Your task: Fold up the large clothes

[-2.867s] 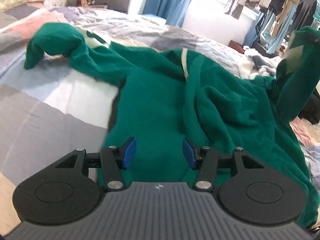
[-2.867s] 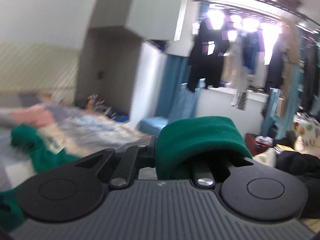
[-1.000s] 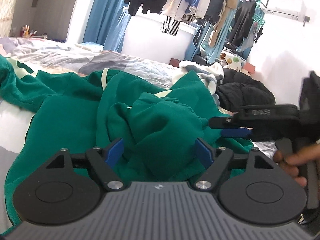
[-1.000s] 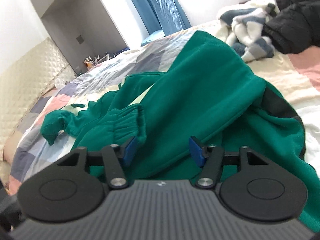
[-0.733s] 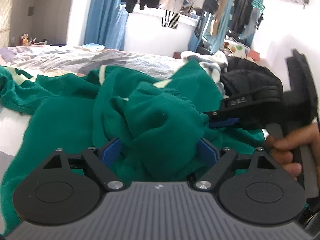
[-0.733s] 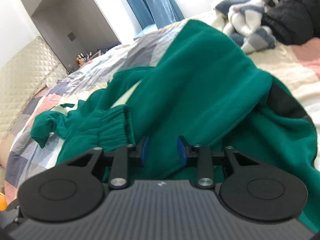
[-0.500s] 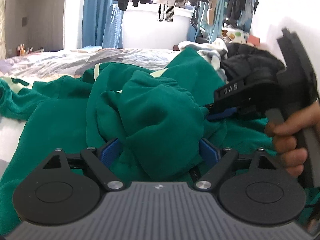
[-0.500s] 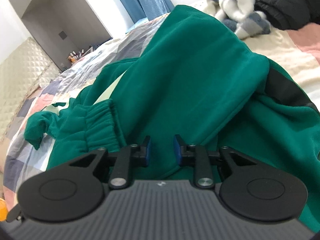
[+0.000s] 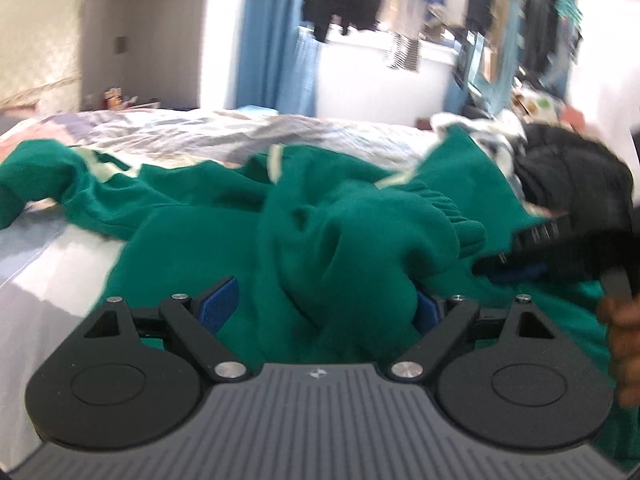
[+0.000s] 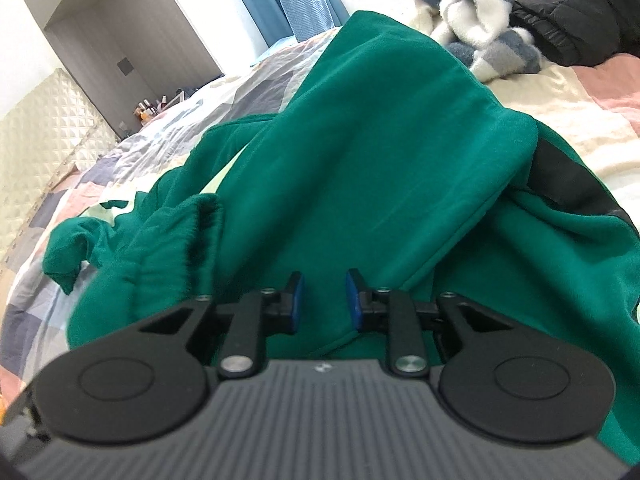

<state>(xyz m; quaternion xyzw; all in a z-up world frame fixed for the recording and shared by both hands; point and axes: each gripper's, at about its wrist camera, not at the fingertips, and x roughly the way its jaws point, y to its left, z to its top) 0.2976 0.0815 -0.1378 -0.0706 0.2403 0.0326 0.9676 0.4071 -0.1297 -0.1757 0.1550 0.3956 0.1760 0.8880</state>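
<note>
Garment: green sweatshirt (image 9: 224, 224) lies crumpled across the bed (image 9: 48, 280), spread from the left part toward the right edge; pale trim shows at a few folds.
Sleeve, far: one green sleeve end (image 10: 64, 256) rests on the patchwork cover toward the headboard side, apart from the main bunch.
Cuff: a ribbed cuff (image 10: 196, 236) sits on top of the body fabric, just left of the right gripper's fingers.
Left gripper: left gripper (image 9: 324, 304) has its fingers spread wide, released — a raised bunch of green cloth fills the gap between them; the right-hand blue pad (image 9: 426, 306) is partly hidden by the cloth, so I cannot tell whether it presses.
Right gripper: right gripper (image 10: 322, 300) has fingers drawn close together with a narrow gap; green fabric lies under and behind them, and no fold is visibly pinched between the pads.
Right gripper, seen from left wrist: black body (image 9: 560, 248) blurred at the right edge, low over the cloth, held by a hand (image 9: 624, 344).
Bed, right side: black padded jacket (image 10: 580, 8) and a grey-and-white fleece item (image 10: 484, 20) piled beyond the sweatshirt.
Background: clothes on a rail (image 9: 440, 8) by the window; blue curtain (image 9: 276, 52).
</note>
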